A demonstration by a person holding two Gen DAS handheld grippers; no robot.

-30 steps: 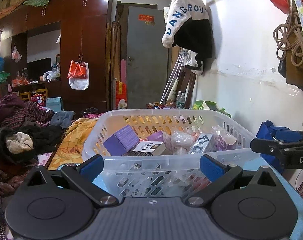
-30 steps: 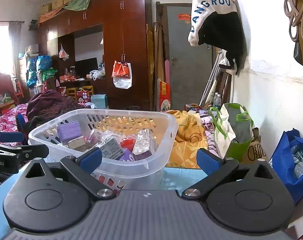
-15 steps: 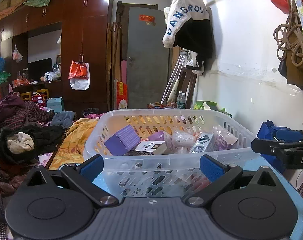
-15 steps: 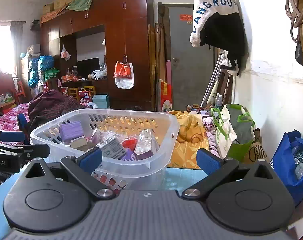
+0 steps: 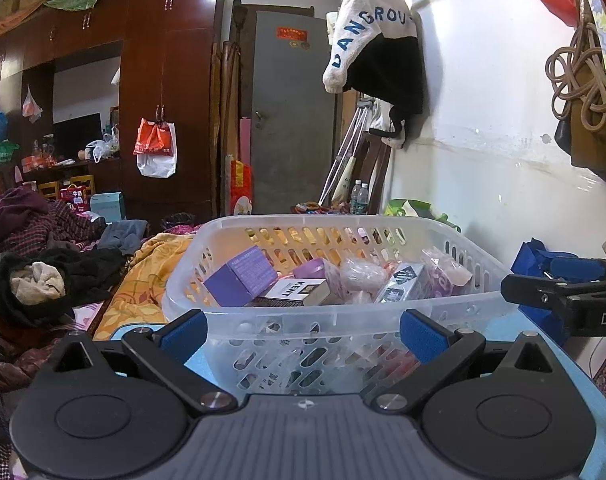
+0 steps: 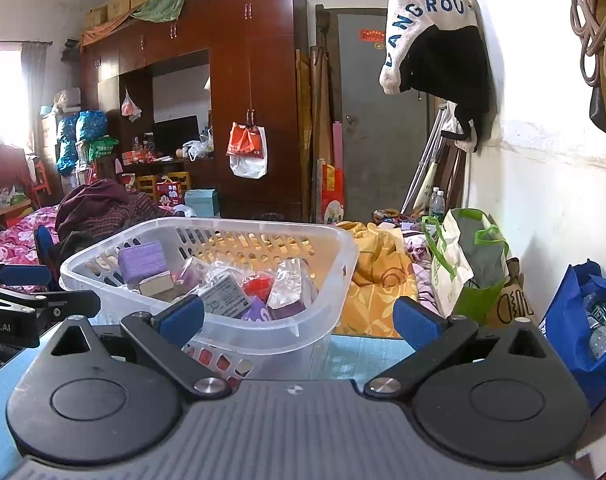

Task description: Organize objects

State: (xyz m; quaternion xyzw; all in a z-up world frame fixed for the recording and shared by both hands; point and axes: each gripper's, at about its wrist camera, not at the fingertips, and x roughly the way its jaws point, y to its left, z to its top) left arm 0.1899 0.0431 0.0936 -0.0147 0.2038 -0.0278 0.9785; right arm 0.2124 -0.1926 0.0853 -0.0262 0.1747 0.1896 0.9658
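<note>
A clear plastic basket (image 5: 303, 320) stands on a light blue table (image 6: 355, 356), right in front of both grippers. It holds a purple box (image 5: 241, 276), a Kent box (image 5: 299, 292), wrapped packets and other small items. The basket also shows in the right wrist view (image 6: 295, 320). My left gripper (image 5: 303, 334) is open and empty, its blue pads level with the basket's near wall. My right gripper (image 6: 299, 320) is open and empty, at the basket's right corner. The right gripper's finger shows at the right of the left wrist view (image 5: 563, 300).
Piles of clothes (image 5: 43, 272) lie on a bed to the left. A yellow blanket (image 6: 379, 280) lies behind the basket. A green and white bag (image 6: 467, 264) and a blue bag (image 6: 583, 320) stand by the right wall. A wardrobe (image 5: 167, 92) and a grey door (image 5: 291, 120) are far back.
Both views have shifted only very slightly; the basket sits a touch further right in each. Both grippers stay open and empty.
</note>
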